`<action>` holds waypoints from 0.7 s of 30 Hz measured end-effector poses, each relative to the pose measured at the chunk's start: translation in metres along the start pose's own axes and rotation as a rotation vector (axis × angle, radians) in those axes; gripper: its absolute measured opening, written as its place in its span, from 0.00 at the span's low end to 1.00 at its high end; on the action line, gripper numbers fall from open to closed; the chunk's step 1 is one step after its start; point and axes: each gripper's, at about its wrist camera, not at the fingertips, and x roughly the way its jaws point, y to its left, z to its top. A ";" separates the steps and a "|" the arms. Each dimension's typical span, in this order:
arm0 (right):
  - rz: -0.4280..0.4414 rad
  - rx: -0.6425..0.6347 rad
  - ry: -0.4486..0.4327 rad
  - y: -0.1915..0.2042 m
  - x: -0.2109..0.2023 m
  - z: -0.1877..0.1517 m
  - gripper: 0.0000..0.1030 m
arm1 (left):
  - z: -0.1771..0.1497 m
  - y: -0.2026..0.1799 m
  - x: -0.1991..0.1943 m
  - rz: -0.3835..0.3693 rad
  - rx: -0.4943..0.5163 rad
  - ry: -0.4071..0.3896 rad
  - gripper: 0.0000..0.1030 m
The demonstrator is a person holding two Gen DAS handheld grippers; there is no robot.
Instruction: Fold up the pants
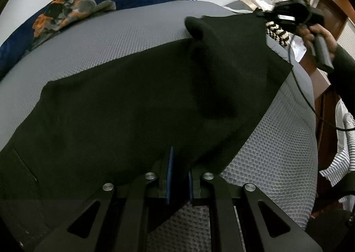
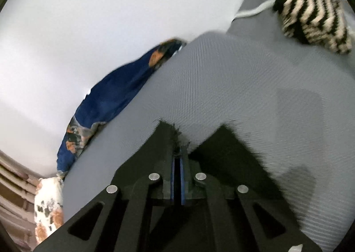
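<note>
Task progress: the fold looks to be in its early or middle part. The black pants (image 1: 133, 108) are spread over the grey mattress (image 1: 111, 37), and one end is lifted off it between the two grippers. I judge that no finished fold is visible yet; the lifted end has to be carried over and laid on the other part, then smoothed.

Pants, place: they lie across the middle of the mattress, from its left edge, where a seam and maybe a pocket show, toward the right edge. The far right corner is raised in the air.

Left gripper (image 1: 178, 172): the blue pads stand narrow, with a small gap. The near edge of the pants goes into this gap, so I judge that it is clamped on the cloth. The cloth rises from the fingers up and to the right.

Right gripper (image 2: 177, 154): the fingers are almost together and frayed black cloth sticks out at their tips, so it pinches the pants' edge. The cloth hangs on both sides of the fingers, above the mattress. In the left wrist view this gripper is near the far right corner of the mattress.

Around: a blue patterned blanket (image 1: 73, 10) lies along the far edge by the wall, and a striped knitted piece (image 2: 315, 19) lies near the far right corner, apart from the pants.
</note>
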 end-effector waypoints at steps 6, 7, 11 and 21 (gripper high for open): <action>-0.150 0.055 0.011 -0.054 -0.031 -0.035 0.03 | 0.003 -0.007 0.003 0.005 0.035 -0.004 0.12; -0.170 0.066 0.023 -0.063 -0.032 -0.043 0.03 | 0.002 -0.007 0.005 0.007 0.043 0.004 0.12; -0.228 0.122 0.065 -0.091 -0.028 -0.073 0.03 | 0.000 -0.007 0.010 0.000 0.061 0.020 0.12; -0.260 0.085 0.028 -0.088 -0.041 -0.076 0.02 | -0.007 -0.011 0.002 -0.028 0.120 0.008 0.12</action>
